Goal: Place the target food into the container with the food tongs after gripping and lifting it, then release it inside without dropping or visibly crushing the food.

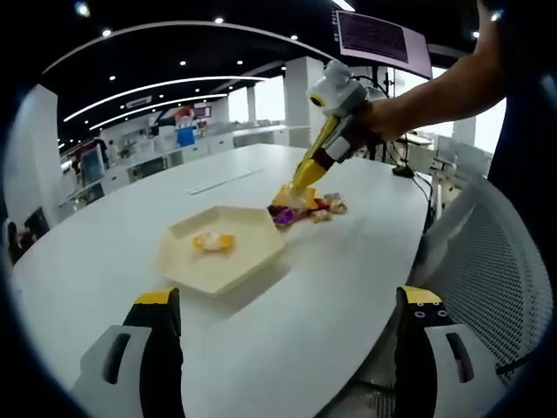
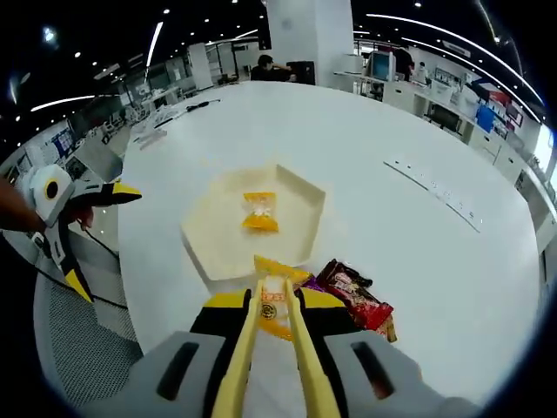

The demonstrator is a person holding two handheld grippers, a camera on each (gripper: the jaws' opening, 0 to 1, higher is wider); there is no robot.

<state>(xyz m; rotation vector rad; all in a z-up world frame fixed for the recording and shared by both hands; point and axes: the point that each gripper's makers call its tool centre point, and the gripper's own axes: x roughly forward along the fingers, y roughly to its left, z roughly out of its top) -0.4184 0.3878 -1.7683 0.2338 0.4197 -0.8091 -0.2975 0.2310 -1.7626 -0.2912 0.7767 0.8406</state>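
1. My right claw is clamped on the yellow food tongs; their tips pinch a yellow packet at the snack pile on the counter.
2. My left claw hangs open, empty.
3. Next, I judge: lift gently and carry to the tray, where one wrapped sweet lies.

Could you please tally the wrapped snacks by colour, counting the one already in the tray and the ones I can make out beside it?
Yellow packets: 2, one in the tray at, one between the tongs
Dark red packets: 1
Total: 3; the pile may hide more.
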